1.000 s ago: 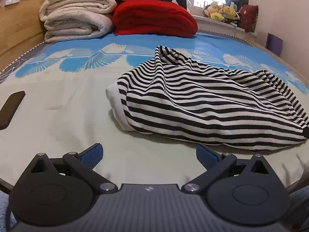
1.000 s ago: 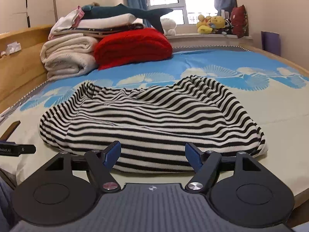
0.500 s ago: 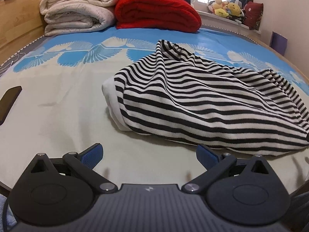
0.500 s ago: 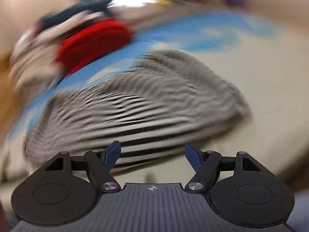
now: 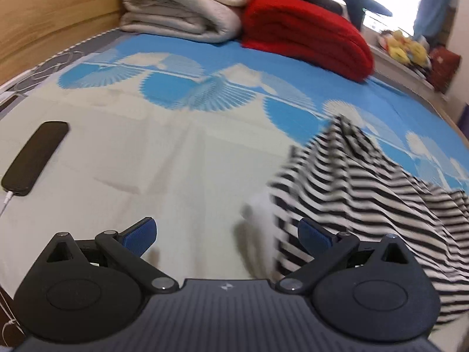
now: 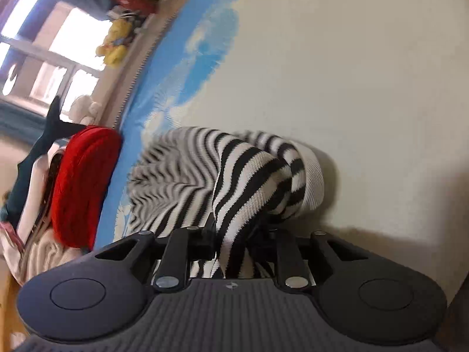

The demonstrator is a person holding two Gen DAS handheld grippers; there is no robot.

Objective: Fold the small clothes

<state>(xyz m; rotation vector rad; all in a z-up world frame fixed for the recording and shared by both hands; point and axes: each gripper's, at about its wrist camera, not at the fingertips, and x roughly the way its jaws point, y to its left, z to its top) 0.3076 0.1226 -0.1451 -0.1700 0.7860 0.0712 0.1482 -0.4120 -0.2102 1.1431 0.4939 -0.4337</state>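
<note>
Between the fingers of the right claw a bunched edge of the striped garment is now clamped; the jaws have just been closing and the wrist has rolled since a second ago. Left claw stands apart, empty, over the bed, the garment just beside its right finger. Judgement: first grasp secured; the second corner awaits.

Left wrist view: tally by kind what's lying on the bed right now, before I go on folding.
Striped garments: 1, the black-and-white striped garment
Red blankets: 1, the folded red blanket
Cream blankets: 1, the folded cream blanket
Phones: 1, the black phone, on a white cable
Total: 4
</note>
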